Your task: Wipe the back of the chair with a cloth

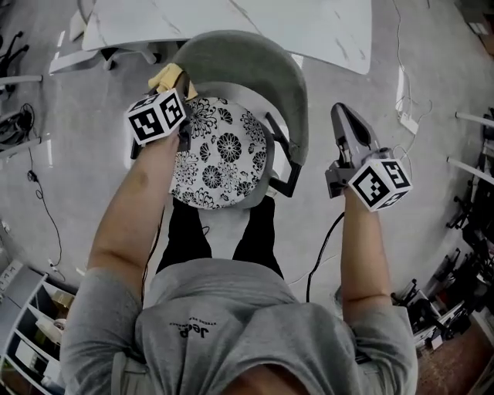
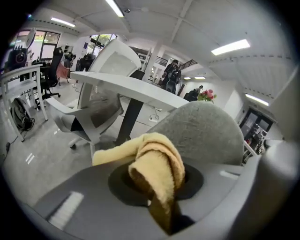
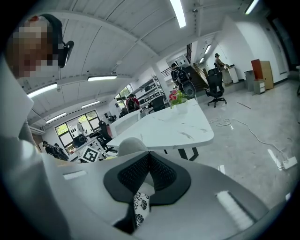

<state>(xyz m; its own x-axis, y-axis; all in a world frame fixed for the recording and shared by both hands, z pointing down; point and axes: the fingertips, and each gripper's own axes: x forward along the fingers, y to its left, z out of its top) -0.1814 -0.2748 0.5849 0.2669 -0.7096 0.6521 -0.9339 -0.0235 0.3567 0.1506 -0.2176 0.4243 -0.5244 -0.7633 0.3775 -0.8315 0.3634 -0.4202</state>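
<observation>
The chair has a curved grey back (image 1: 255, 62) and a black-and-white floral seat cushion (image 1: 220, 154). My left gripper (image 1: 174, 83) is shut on a yellow cloth (image 1: 167, 76) at the left end of the chair back. In the left gripper view the yellow cloth (image 2: 157, 164) bulges out of the left gripper (image 2: 159, 187), with the grey chair back (image 2: 201, 129) just beyond it. My right gripper (image 1: 340, 113) hovers to the right of the chair, apart from it. Its pads (image 3: 159, 171) meet, so the right gripper (image 3: 149, 158) is shut on nothing.
A white marble-top table (image 1: 255, 19) stands just behind the chair. A white office chair (image 2: 89, 108) is beyond on the left. Cables and a power strip (image 1: 407, 119) lie on the floor at right. Shelving (image 1: 27, 339) stands at lower left.
</observation>
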